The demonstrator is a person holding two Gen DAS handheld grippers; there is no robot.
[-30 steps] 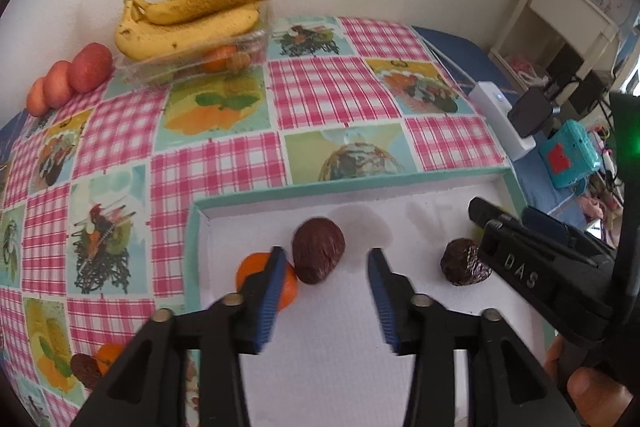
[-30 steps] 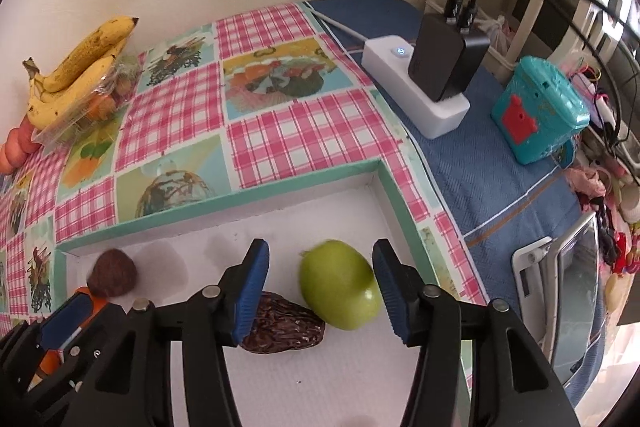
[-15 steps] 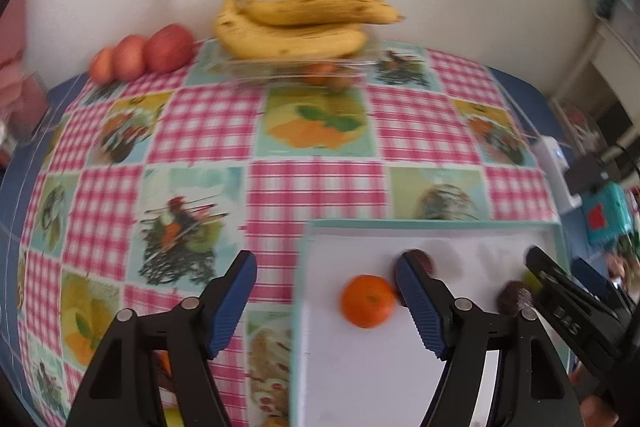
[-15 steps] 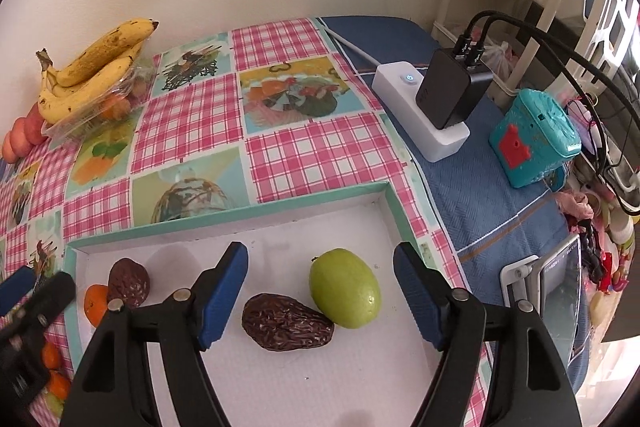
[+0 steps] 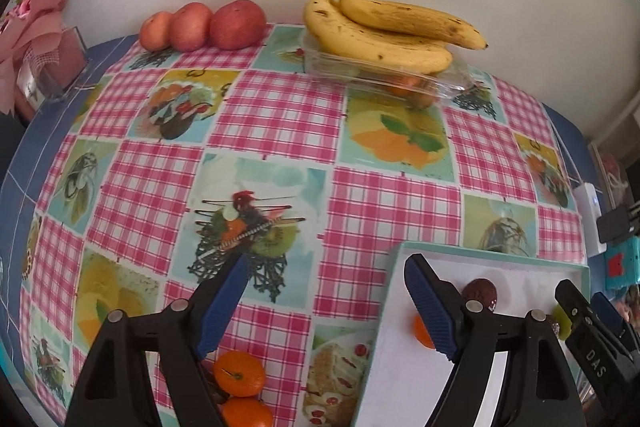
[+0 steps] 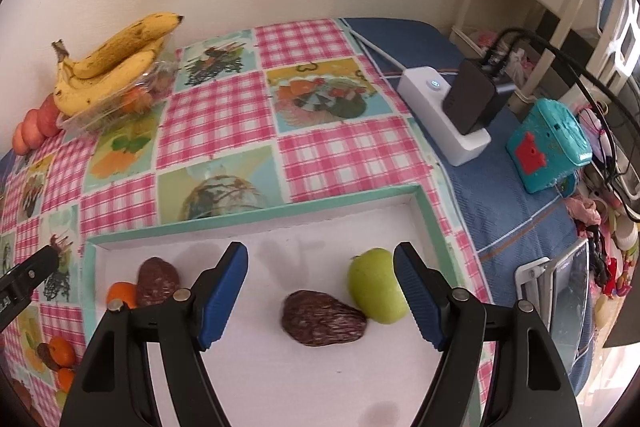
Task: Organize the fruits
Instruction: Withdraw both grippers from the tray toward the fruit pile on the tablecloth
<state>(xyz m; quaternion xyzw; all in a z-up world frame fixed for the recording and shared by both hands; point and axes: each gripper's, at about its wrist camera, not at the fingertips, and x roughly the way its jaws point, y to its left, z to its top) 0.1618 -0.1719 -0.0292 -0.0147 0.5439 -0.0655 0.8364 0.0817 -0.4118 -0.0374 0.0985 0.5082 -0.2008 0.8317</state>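
Note:
A white tray with a teal rim [image 6: 256, 219] holds a mandarin [image 6: 120, 293], a dark wrinkled fruit [image 6: 158, 281], a second dark fruit [image 6: 322, 319] and a green fruit [image 6: 374, 285]. My right gripper [image 6: 320, 251] hangs open above the tray. The second dark fruit lies below its gap, untouched, and the green fruit sits by the right finger. My left gripper [image 5: 326, 263] hovers over the tablecloth and the tray's left rim [image 5: 480, 251], jaws opening with nothing between them. Two loose mandarins [image 5: 239, 373] lie on the cloth under its left finger.
Bananas [image 5: 380, 31] rest on a clear plastic box [image 5: 384, 79] at the back by the wall, with three red fruits [image 5: 236, 25] to their left. A white power strip with a black charger [image 6: 444, 111] and a teal box [image 6: 548, 143] stand right of the cloth.
My left gripper swung left off the tray, away from the dark fruit and mandarin, and opened wider. My right gripper opened from around the green fruit and drew back a little.

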